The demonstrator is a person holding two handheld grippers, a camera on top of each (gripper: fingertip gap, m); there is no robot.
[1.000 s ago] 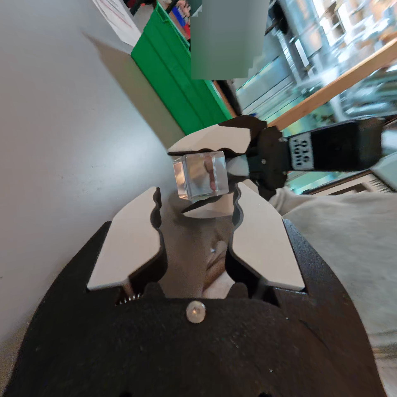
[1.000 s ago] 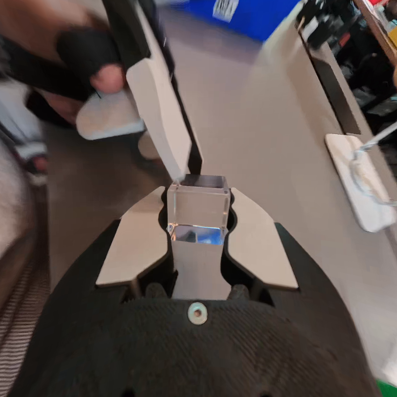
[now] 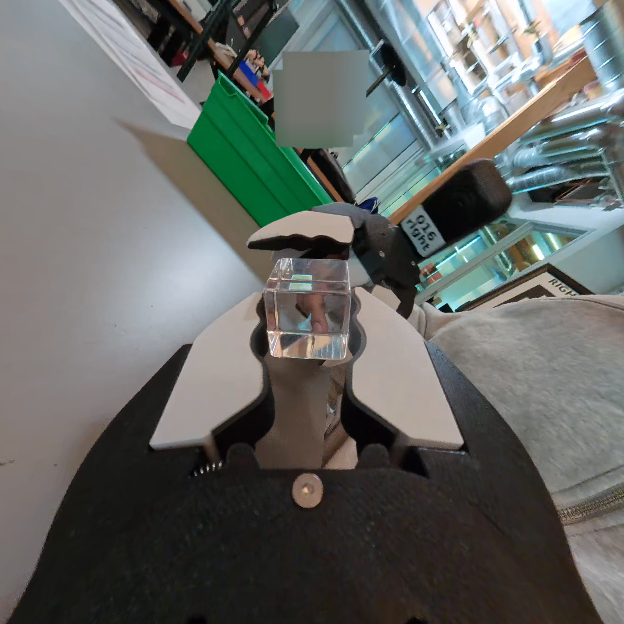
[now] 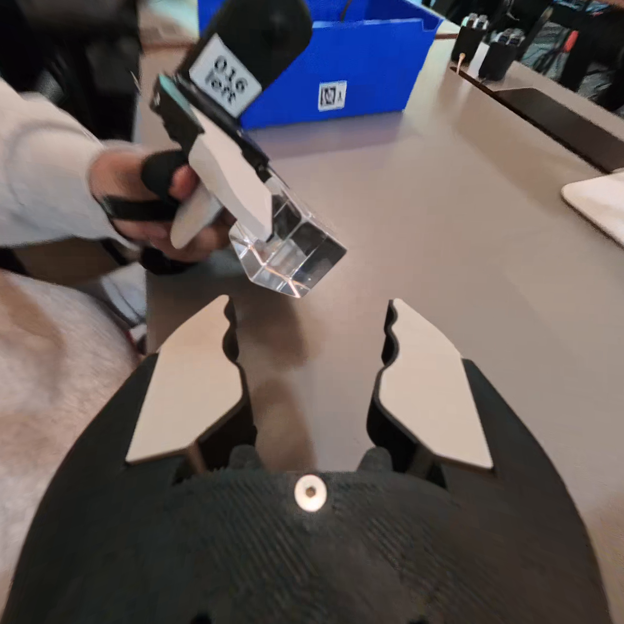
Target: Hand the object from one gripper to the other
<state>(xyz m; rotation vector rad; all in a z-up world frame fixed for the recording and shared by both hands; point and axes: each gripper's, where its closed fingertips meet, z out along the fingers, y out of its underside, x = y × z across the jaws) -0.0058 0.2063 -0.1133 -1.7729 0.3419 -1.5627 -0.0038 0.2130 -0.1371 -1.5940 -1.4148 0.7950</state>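
A clear glass cube sits clamped between the two pale fingers of my left gripper, held in the air above the grey table. In the right wrist view the same cube hangs from the left gripper's fingers, up and left of my own jaws. My right gripper is open and empty, its fingers spread wide just below the cube. In the left wrist view the right gripper's upper finger sits just behind the cube, apart from it.
A green bin stands on the table behind the cube. A blue bin stands at the table's far side. A white flat pad lies at the right edge. A person's sleeved arm holds the left gripper.
The cube has passed from my right gripper to my left one. My left gripper has shut on it. My right gripper has opened and drawn back from it.
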